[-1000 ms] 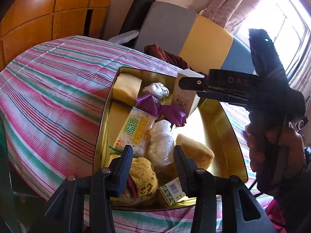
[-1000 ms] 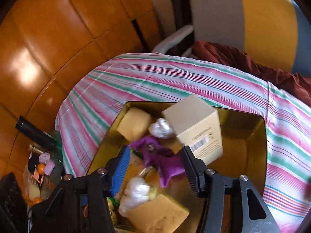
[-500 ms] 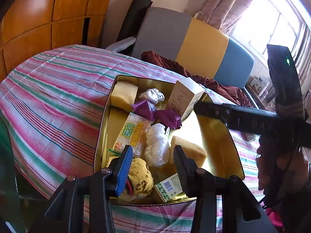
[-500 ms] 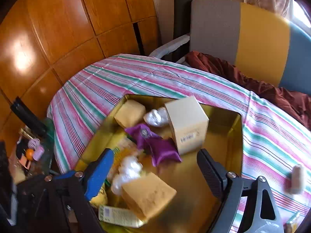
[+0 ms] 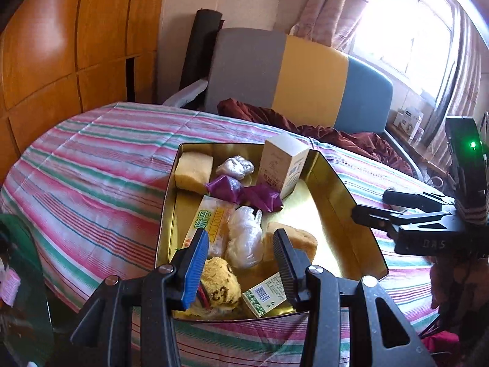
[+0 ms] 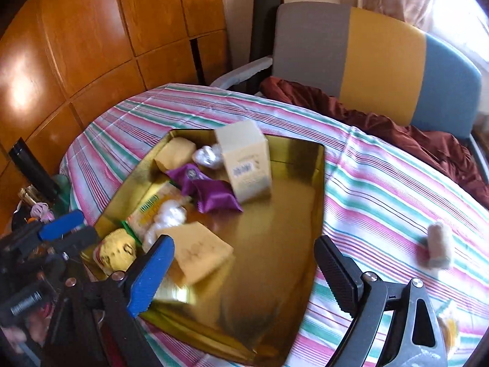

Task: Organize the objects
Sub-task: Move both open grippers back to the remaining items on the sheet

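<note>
Striped cloth point(image 5: 91, 165): a pink, green and white cover is spread over the whole surface, and everything else is carried on it.
Chair point(image 5: 305, 79): a grey, yellow and blue back is seen behind the cloth, with a dark red fabric point(image 5: 336, 134) heaped at its foot.
Gold tray point(image 5: 345, 195): it is laid flat on the cloth; its contents are gathered mainly along the left and far parts, and much of the right part of its floor is bare.
Right gripper point(image 6: 244, 263): its jaws have just been opening and are spread wide over the near part of the tray; nothing is gripped between them.
Left gripper point(image 5: 241, 247): it is held above the near end of the tray with a narrow gap between the fingers; no pad is seen pressed on anything, and the items below are only framed by the gap.
Cream box point(image 5: 285, 163): it is stood upright at the far end of the tray, free of both grippers.
Sponge pieces: one point(image 5: 194, 171) is placed in the far left corner, another point(image 5: 293, 238) nearer the middle.
Purple packets point(image 5: 244, 192): they are laid just in front of the box.
White wrapped bundle point(image 5: 244, 238): it is set between the printed packet point(image 5: 207, 220) and the nearer sponge.
Small roll point(image 6: 438, 247): it is left on the cloth outside the tray, to its right.
</note>
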